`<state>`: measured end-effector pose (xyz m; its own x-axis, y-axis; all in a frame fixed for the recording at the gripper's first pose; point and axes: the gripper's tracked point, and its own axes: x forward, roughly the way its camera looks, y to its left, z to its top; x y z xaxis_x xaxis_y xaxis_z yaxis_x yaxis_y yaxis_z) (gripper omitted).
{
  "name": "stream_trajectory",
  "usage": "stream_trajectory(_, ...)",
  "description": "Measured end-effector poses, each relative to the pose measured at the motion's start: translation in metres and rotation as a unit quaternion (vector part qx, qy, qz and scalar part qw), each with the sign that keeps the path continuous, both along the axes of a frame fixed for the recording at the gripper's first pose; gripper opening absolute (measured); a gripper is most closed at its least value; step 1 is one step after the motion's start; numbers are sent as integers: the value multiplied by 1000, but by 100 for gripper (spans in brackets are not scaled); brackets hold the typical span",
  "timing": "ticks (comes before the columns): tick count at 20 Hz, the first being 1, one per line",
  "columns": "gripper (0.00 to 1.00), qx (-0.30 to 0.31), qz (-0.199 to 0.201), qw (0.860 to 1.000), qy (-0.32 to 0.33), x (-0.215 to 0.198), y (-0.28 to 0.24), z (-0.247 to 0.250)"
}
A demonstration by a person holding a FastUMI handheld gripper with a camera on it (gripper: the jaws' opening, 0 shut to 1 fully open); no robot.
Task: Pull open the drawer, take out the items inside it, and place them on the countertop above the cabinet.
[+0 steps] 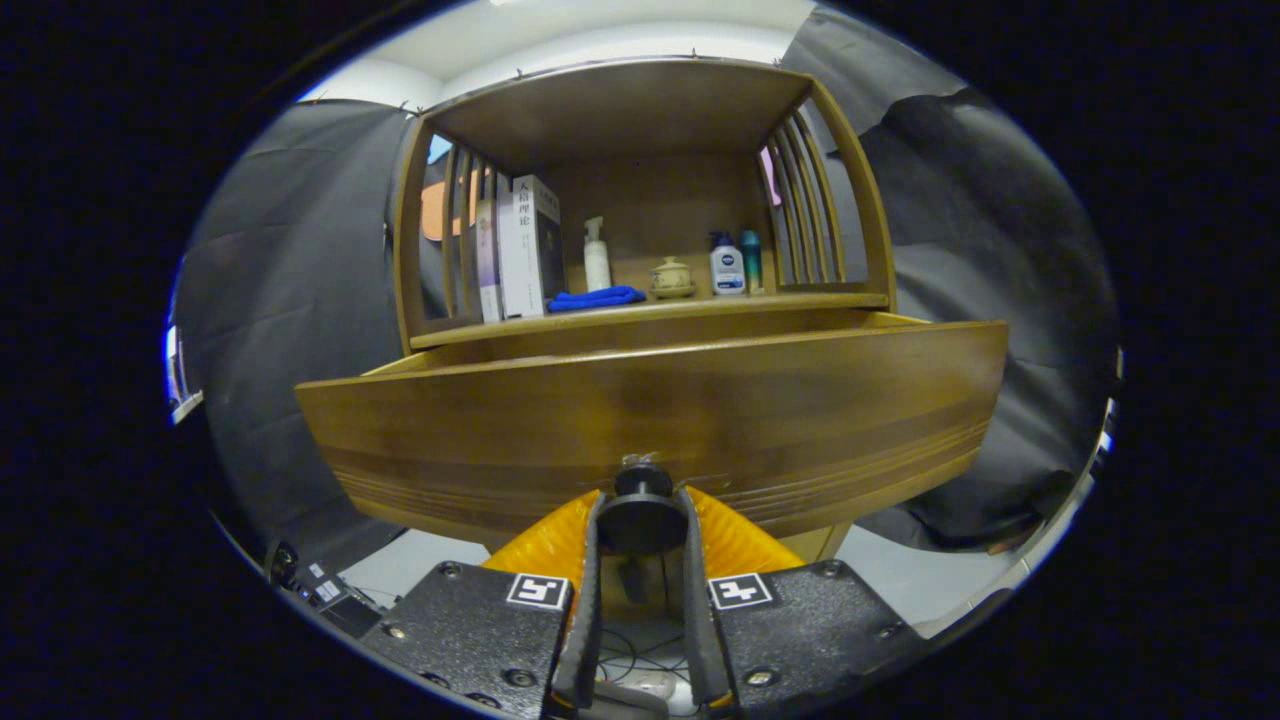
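The wooden drawer (650,410) stands pulled out from the cabinet, its front panel close ahead of me. Its dark round knob (640,510) sits between my two orange fingers (555,540), and my gripper (640,515) is shut on it. The drawer's inside is hidden behind the front panel. Above the drawer runs the countertop (800,298) of the cabinet, under a slatted wooden hutch.
On the countertop stand books (525,250), a white pump bottle (596,255), a folded blue cloth (596,298), a small lidded ceramic jar (671,277), a white-and-blue bottle (727,266) and a teal bottle (751,260). Black cloth hangs on both sides. Cables lie on the floor below.
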<state>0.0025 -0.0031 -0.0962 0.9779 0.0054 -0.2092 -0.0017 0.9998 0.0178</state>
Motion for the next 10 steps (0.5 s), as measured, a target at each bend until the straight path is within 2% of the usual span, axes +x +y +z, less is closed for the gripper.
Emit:
stream_trajectory(7, 42, -1, 1, 1000, -7, -12, -4, 2)
stream_trajectory(10, 63, -16, -7, 999, -48, -22, -12, 28)
